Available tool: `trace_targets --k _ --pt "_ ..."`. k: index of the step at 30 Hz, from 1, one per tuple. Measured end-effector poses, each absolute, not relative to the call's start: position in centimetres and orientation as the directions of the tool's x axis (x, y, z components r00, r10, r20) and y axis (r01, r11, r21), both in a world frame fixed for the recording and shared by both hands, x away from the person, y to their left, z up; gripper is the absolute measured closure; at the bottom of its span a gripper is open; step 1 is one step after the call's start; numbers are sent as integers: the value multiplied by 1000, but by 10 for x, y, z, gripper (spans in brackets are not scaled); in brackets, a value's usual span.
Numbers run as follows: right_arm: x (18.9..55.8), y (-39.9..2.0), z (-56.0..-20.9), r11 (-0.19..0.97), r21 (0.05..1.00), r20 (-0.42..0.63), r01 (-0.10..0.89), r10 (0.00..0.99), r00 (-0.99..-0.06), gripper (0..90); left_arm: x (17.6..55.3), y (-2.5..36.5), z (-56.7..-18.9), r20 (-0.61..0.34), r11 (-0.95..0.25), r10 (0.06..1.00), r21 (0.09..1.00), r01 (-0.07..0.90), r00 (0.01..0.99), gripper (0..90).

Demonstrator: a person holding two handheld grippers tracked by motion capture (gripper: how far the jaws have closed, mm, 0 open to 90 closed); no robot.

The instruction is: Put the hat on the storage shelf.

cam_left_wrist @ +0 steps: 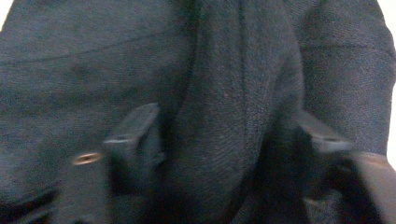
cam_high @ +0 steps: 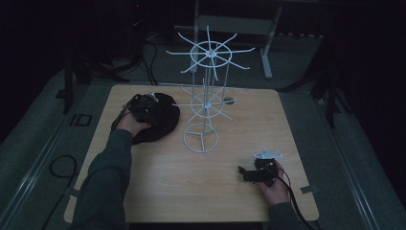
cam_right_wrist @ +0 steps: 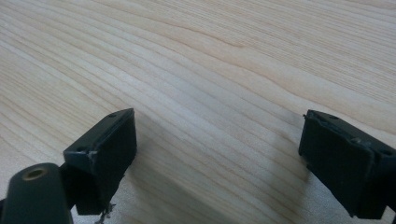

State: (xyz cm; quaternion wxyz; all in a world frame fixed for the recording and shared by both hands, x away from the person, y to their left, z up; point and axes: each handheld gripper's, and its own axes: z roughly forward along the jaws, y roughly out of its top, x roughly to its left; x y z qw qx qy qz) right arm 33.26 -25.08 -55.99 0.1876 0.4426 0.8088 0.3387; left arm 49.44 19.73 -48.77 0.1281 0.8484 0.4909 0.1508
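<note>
Jaws of the left hand-held gripper (cam_left_wrist: 224, 140) straddle a raised fold of a black woven fabric hat (cam_left_wrist: 224, 84), and both pads press into the cloth, so this hand-held gripper is clamped on the fold. From above, the left hand-held gripper (cam_high: 143, 108) sits on top of the black fabric hat (cam_high: 167, 120), which lies on the left part of the light wooden tabletop (cam_high: 191, 182), just beside the round foot of a white wire display rack (cam_high: 206, 96). Well apart, near the front right corner, the right hand-held gripper (cam_high: 246, 173) rests low over bare wood, its jaws spread wide with nothing between them (cam_right_wrist: 219, 149).
</note>
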Motion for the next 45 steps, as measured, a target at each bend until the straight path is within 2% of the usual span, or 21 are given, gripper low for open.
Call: trace_targets --k 4,5,6,8,11,26,45 --pt "333 -251 -560 379 714 -4 589 843 -538 110 495 201 -486 122 -466 883 357 810 454 610" --pt "333 -251 -560 378 714 -3 589 843 -538 110 494 202 -485 117 -464 883 357 811 454 610" --pt "333 -251 -560 379 714 -4 589 843 -538 110 494 202 -484 124 -465 883 360 809 453 691" --pt "333 -251 -560 379 714 -4 589 843 -538 110 492 203 -480 142 -470 881 364 804 451 774" --pt "333 -251 -560 379 714 -4 589 843 -538 110 489 205 -475 155 -468 882 379 798 444 832" --pt "333 -251 -560 378 714 -2 590 843 -537 110 476 224 -451 73 -416 896 488 767 439 848" --pt "333 -251 -560 379 715 -4 588 843 -538 110 461 234 -427 1 -368 892 583 725 452 849"
